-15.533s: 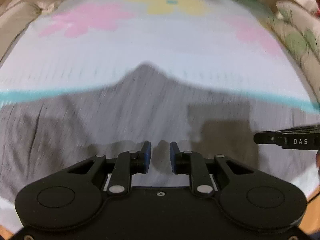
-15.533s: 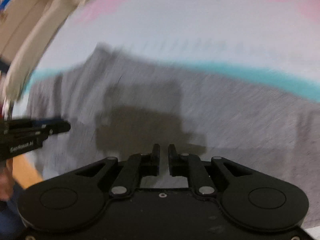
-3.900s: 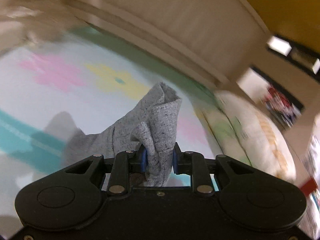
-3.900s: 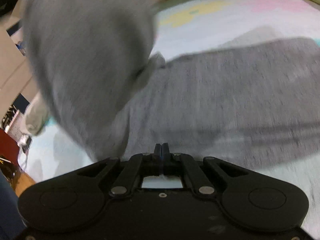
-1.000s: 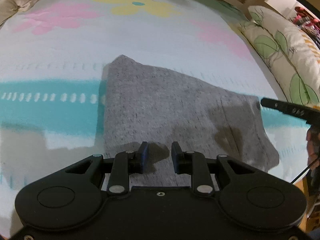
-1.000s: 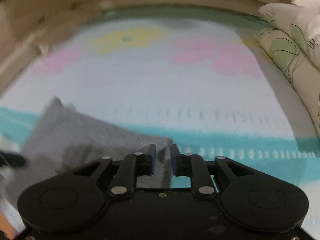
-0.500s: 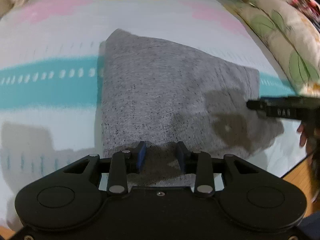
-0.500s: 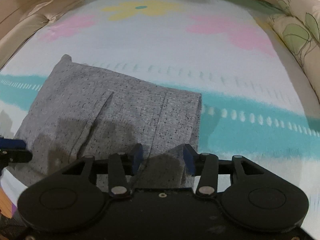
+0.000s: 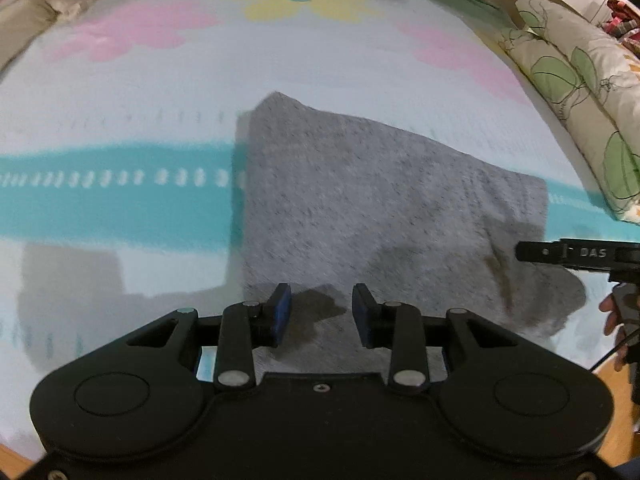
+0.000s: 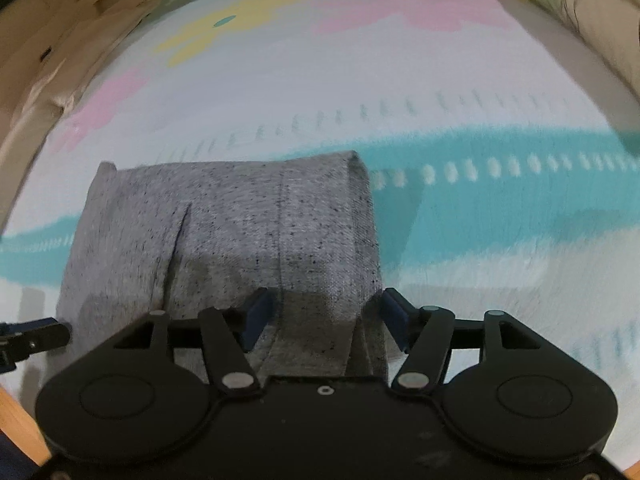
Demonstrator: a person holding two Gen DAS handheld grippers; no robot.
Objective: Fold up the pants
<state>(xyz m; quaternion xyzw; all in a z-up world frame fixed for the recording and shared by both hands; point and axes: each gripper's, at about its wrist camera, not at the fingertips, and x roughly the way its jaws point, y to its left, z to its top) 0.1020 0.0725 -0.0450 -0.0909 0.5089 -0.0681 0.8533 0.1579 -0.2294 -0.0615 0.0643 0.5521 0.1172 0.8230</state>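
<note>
On the flowered bedspread (image 9: 120,220), close to its near edge, the grey pants (image 9: 360,208) lie as a compact folded block crossing the teal stripe (image 9: 100,204). Both tools hang over the near side of that block with nothing held: the left gripper (image 9: 321,314) has its jaws spread above the left part of the near edge, and the right gripper (image 10: 326,320) has its jaws spread wider, straddling the thick right-hand fold. Judging by how things lie, the folding looks nearly complete, and the step in hand is letting go and tidying. To do it well, the grippers should lift straight away from the cloth so no pad drags a layer open, and any correction should press flat, not tug. The pants are heathered grey knit, several layers thick, with a rounded fold at the right, a seam running front to back, and a loose lobe bulging at the near right corner.
</note>
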